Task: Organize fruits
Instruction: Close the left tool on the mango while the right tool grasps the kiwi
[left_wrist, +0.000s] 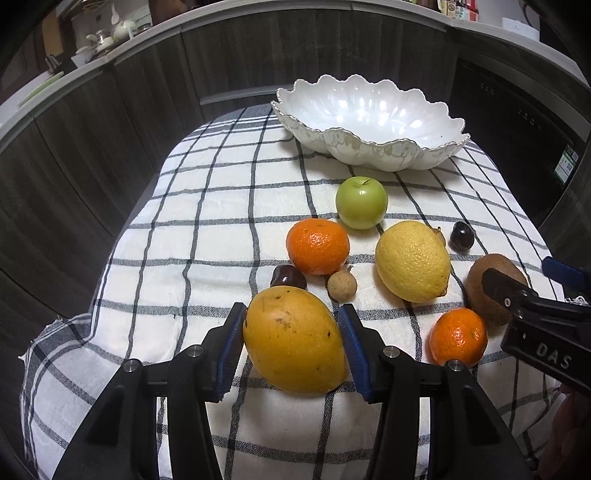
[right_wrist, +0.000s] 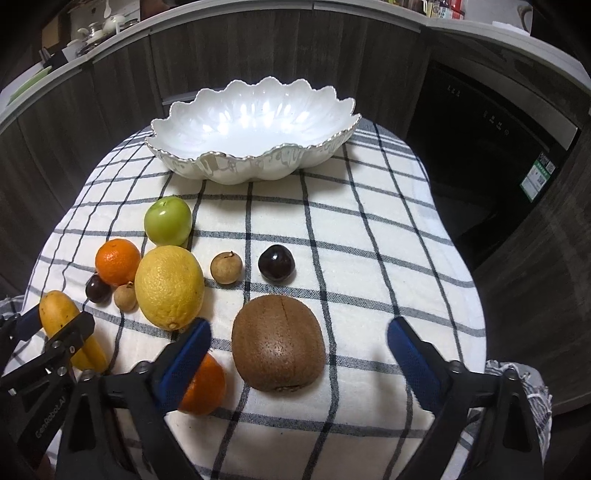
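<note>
Checked cloth (left_wrist: 221, 206): second longan (right_wrist: 226, 267) clear only right view.

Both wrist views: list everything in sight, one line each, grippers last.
bowl: 1, white, scalloped, empty, far end of cloth
checked cloth: 1, white with dark lines, under everything
green apple: 1, nearest the bowl
lemon: 1, yellow, centre
oranges: 2, one by the apple, one near edge
mango: 1, yellow
kiwi: 1, brown
cherries: 2, dark
longans: 2, tan
left gripper: shut on mango
right gripper: open around kiwi
</note>
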